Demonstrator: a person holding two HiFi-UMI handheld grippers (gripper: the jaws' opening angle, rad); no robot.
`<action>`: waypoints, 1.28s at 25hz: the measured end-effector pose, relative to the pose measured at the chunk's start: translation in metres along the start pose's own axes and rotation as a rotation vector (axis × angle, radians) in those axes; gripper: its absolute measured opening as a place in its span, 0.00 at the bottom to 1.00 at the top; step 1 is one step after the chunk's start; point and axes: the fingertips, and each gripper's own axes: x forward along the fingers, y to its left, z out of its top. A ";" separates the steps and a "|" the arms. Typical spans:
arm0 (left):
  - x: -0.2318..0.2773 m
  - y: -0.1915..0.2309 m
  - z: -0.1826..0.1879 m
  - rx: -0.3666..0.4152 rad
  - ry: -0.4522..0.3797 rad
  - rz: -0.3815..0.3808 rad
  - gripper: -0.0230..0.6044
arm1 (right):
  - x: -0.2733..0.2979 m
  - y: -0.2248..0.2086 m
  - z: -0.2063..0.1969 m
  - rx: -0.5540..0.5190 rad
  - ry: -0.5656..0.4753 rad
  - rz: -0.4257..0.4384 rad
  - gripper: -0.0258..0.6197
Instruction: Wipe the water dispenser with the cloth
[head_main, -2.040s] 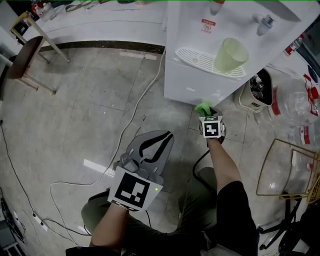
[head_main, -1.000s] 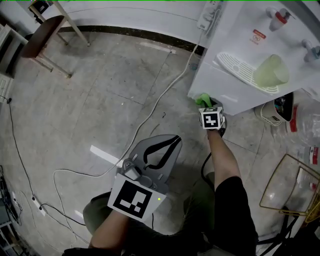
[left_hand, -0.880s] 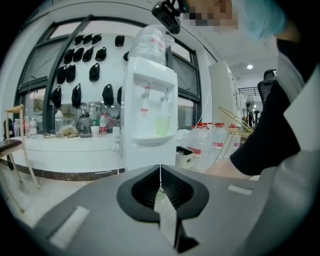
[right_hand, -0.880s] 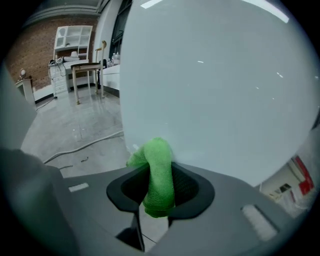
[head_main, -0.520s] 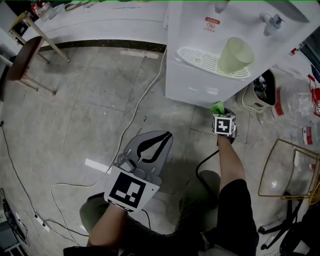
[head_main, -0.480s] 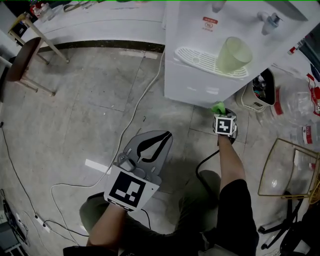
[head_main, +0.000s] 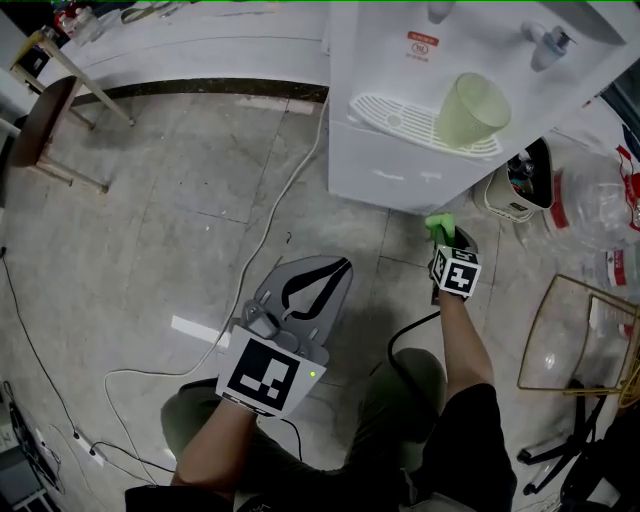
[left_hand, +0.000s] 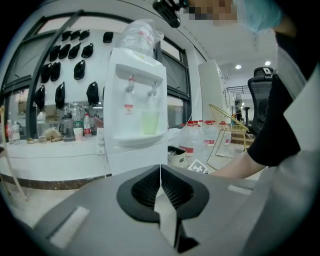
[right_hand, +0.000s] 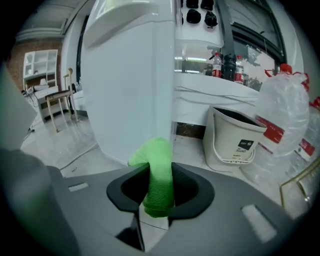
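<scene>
Grey tiled floor; white water dispenser upright on it; left gripper low over floor, well apart from dispenser, jaws together, nothing between; right gripper near dispenser's lower front corner, jaws clamped on green cloth; pale green cup on dispenser's drip tray; cloth's bunched end just beside white panel, contact unclear.
</scene>
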 end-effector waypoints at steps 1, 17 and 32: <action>0.002 0.004 0.000 0.012 -0.008 0.000 0.04 | -0.006 0.009 0.005 0.003 -0.027 0.021 0.22; 0.018 0.009 -0.028 0.120 -0.066 0.027 0.04 | -0.208 0.094 0.100 -0.027 -0.302 0.223 0.22; -0.053 -0.041 0.169 0.213 -0.169 0.005 0.04 | -0.401 0.094 0.162 0.103 -0.197 0.284 0.22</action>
